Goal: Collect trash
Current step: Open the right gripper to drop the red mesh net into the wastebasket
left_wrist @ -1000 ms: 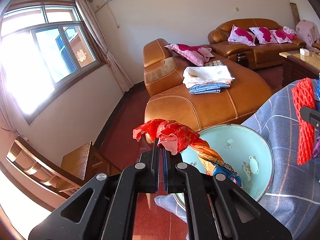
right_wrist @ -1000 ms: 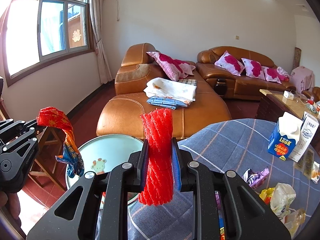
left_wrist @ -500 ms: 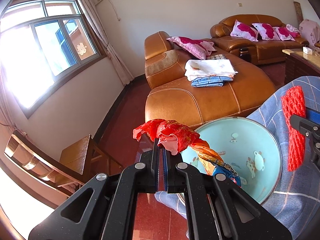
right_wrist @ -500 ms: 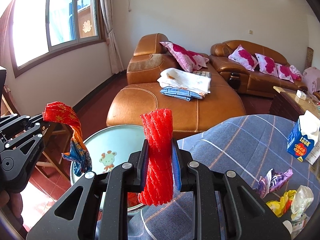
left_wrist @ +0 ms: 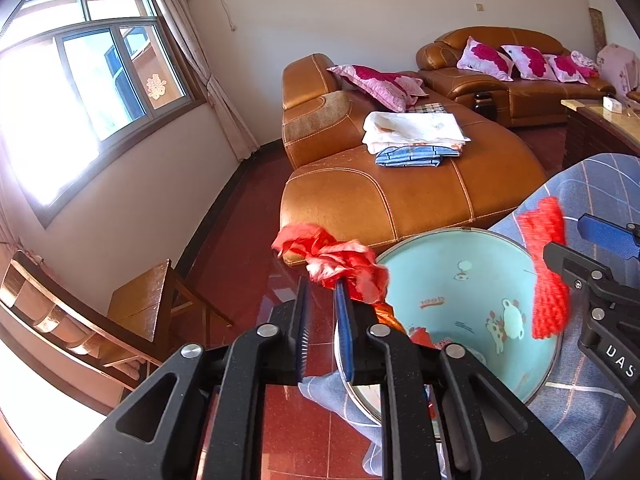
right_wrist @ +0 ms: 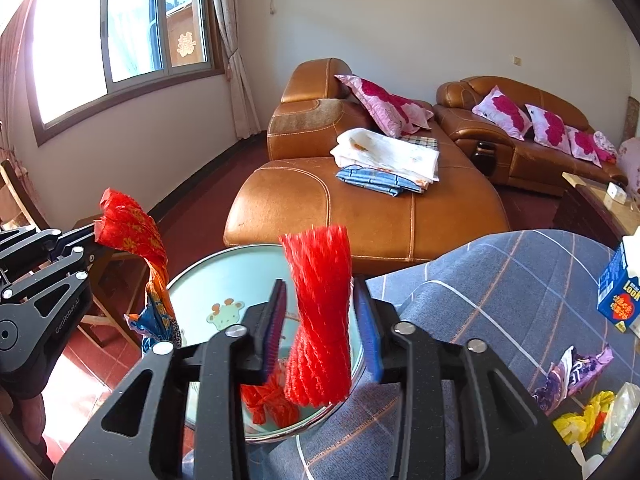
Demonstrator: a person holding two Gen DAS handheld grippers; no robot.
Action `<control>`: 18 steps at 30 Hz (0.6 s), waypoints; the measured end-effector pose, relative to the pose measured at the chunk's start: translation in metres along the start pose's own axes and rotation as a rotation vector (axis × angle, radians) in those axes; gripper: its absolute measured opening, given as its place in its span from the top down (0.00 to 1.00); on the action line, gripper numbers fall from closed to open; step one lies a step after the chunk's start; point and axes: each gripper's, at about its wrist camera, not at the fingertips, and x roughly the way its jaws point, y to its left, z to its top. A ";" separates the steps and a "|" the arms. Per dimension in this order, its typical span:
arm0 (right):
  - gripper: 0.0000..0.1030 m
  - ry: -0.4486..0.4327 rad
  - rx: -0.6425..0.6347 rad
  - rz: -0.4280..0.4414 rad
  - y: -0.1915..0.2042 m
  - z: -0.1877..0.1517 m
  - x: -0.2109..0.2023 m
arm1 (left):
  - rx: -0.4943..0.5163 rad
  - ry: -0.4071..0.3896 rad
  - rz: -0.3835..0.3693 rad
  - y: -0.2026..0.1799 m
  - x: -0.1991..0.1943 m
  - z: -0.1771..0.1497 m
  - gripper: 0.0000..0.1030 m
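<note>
Over the basin holding red trash, both grippers' fingers have just parted, loosing wrapper and netting.

The basin is glossy pale-blue enamel with a shiny metal rim. The red net is rough foam mesh; the red wrapper is crinkled, shiny foil. The tablecloth is matt woven cloth. The sofa is smooth, glossy leather. The floor is polished red tile.
</note>
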 end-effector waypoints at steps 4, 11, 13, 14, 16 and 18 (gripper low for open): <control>0.54 0.001 0.016 -0.011 -0.002 -0.003 0.001 | -0.004 -0.009 0.003 -0.001 -0.002 -0.001 0.60; 0.48 0.003 0.046 -0.028 -0.011 -0.008 -0.003 | -0.004 -0.018 -0.001 -0.004 -0.004 -0.004 0.42; 0.47 0.002 0.047 -0.033 -0.011 -0.009 -0.004 | -0.002 -0.017 -0.005 -0.006 -0.005 -0.004 0.42; 0.47 0.001 0.046 -0.035 -0.010 -0.010 -0.005 | -0.002 -0.019 -0.006 -0.006 -0.005 -0.004 0.42; 0.47 0.000 0.044 -0.044 -0.011 -0.011 -0.008 | 0.001 -0.020 -0.011 -0.007 -0.007 -0.005 0.42; 0.47 -0.003 0.044 -0.053 -0.011 -0.011 -0.011 | 0.001 -0.021 -0.014 -0.008 -0.008 -0.003 0.42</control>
